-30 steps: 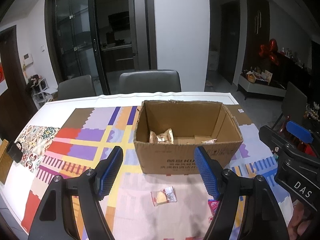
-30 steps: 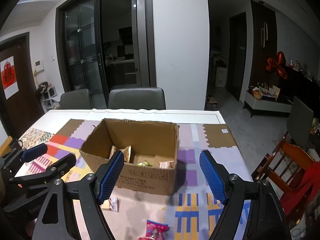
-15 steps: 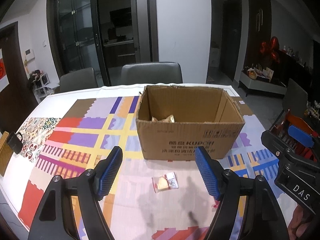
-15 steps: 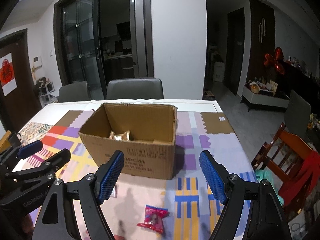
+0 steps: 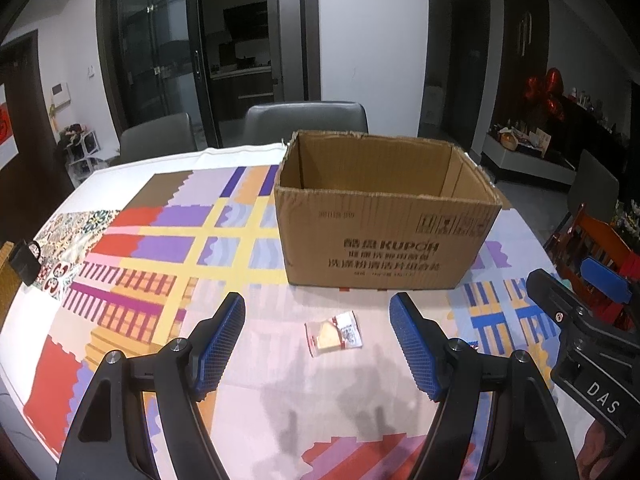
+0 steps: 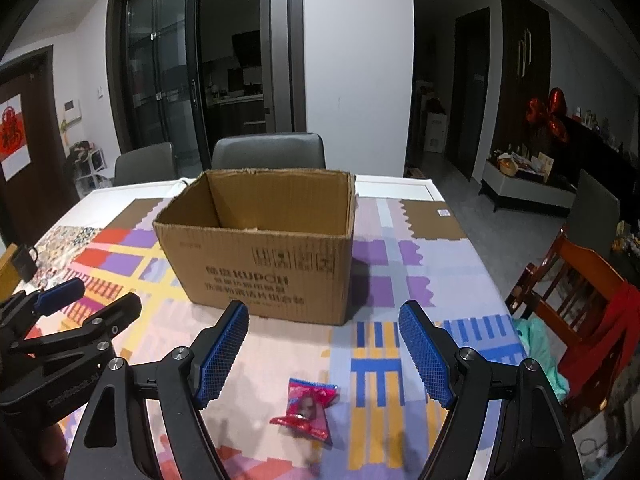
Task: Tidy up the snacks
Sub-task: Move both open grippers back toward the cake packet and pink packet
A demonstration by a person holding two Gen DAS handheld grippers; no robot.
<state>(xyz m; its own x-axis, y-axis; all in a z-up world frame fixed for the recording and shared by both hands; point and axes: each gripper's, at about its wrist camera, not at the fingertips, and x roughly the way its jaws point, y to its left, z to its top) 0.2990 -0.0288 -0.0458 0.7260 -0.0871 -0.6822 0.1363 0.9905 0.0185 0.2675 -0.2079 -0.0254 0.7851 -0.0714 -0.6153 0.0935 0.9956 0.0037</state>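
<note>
An open brown cardboard box (image 5: pixel 386 236) (image 6: pixel 264 264) stands on the patterned tablecloth; its contents are hidden behind the front wall. A clear snack packet with a yellow piece inside (image 5: pixel 334 333) lies on the cloth in front of the box, between and just beyond the fingers of my left gripper (image 5: pixel 318 342), which is open and empty above it. A red and pink snack packet (image 6: pixel 308 406) lies on the cloth, and above it my right gripper (image 6: pixel 323 350) stands open and empty too. Each gripper shows at the edge of the other's view.
Grey chairs (image 5: pixel 306 122) stand behind the table's far edge. A red wooden chair (image 6: pixel 576 300) with cloth draped on it is off the right side. A small black object (image 5: pixel 26 262) sits near the table's left edge (image 5: pixel 12 312).
Both grippers have sunk toward the table, and each snack packet now lies closer between their fingers. The box's inside has dropped out of sight behind its front wall. The jaws kept their width.
</note>
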